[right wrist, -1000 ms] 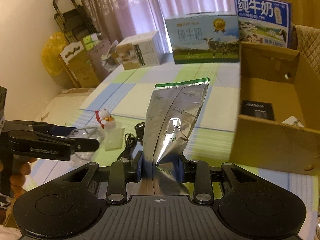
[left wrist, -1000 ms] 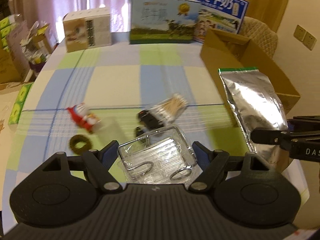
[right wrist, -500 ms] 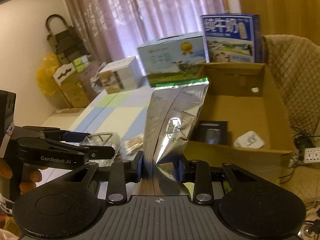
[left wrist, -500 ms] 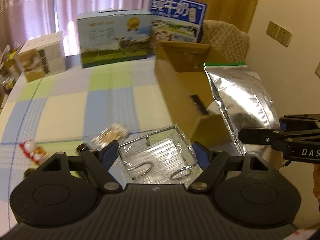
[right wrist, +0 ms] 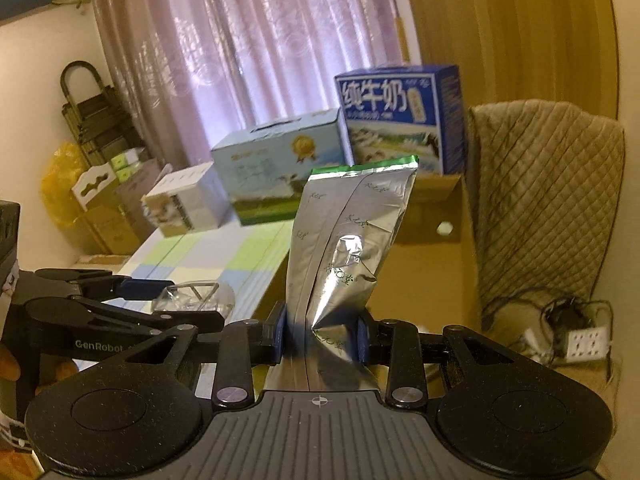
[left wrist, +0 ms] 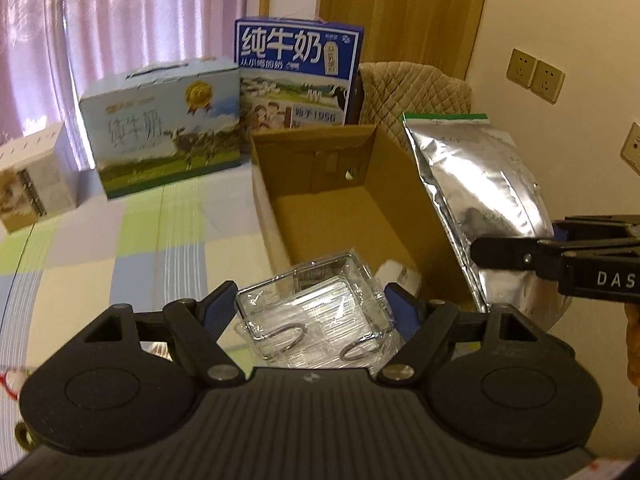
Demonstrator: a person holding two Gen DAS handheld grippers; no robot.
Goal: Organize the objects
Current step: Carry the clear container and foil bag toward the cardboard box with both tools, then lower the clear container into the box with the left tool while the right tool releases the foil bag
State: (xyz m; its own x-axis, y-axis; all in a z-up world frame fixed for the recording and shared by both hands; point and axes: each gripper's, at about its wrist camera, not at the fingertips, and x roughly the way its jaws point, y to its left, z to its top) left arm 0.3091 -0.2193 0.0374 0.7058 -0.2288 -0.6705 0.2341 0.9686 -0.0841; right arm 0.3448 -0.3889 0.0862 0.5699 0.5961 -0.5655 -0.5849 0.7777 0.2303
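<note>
left wrist view: left gripper (left wrist: pixel 311 307) pinching a clear tray (left wrist: pixel 310 312) with a wire frame, both blue pads pressed on its sides, tray held off the worktop (left wrist: pixel 120 248) at the near end of the open carton (left wrist: pixel 320 184). a white item sits on the carton floor just behind the tray. right gripper (left wrist: pixel 520 252) comes in from the right edge, clamped on the foil bag (left wrist: pixel 480 192), which stands upright beside the carton's right wall. right wrist view: right gripper (right wrist: pixel 322 338) squeezed on the foil bag's (right wrist: pixel 348 240) lower part, bag creased at the pinch, green strip on top. left gripper (right wrist: pixel 140 300) with the tray (right wrist: pixel 192 296) at lower left. two milk boxes (left wrist: pixel 168 128) stand at the far end of the worktop, behind the carton (right wrist: pixel 436 216).
</note>
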